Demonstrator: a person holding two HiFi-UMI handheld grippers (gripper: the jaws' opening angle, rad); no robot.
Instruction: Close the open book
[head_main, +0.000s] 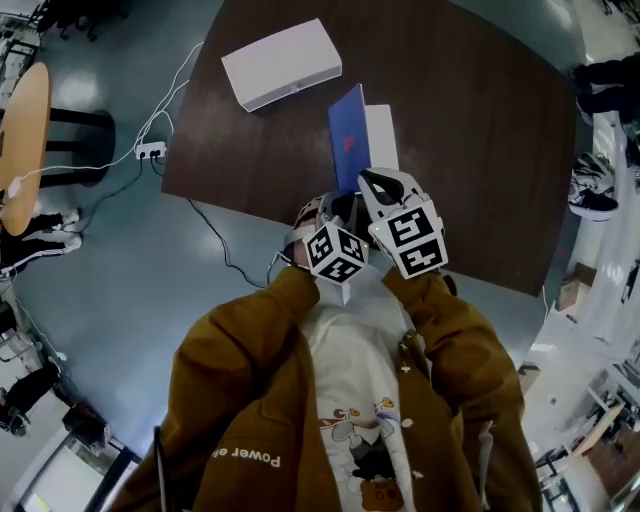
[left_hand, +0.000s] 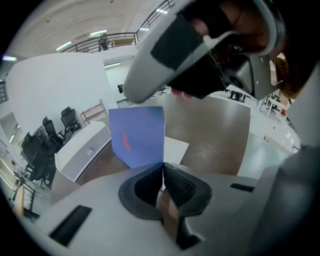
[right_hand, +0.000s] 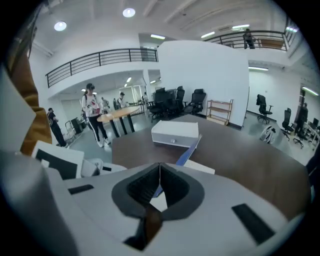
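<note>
The book lies on the dark table (head_main: 470, 130) near its front edge. Its blue cover (head_main: 347, 135) (left_hand: 137, 132) stands nearly upright over the white pages (head_main: 381, 135) (left_hand: 175, 149). My left gripper (head_main: 325, 208) (left_hand: 162, 170) is shut just left of the book's near end. The cover's near edge runs down to its seam, but I cannot tell whether it is pinched. My right gripper (head_main: 378, 180) (right_hand: 160, 170) is shut at the book's near edge, with the cover (right_hand: 192, 147) edge-on beyond its tips. It looms over the cover as the right gripper (left_hand: 200, 45) in the left gripper view.
A white box (head_main: 282, 63) (right_hand: 175, 132) lies on the table beyond the book. A power strip (head_main: 151, 150) with cables sits on the floor to the left. People (right_hand: 92, 112) stand by an orange table (head_main: 20, 140) farther off.
</note>
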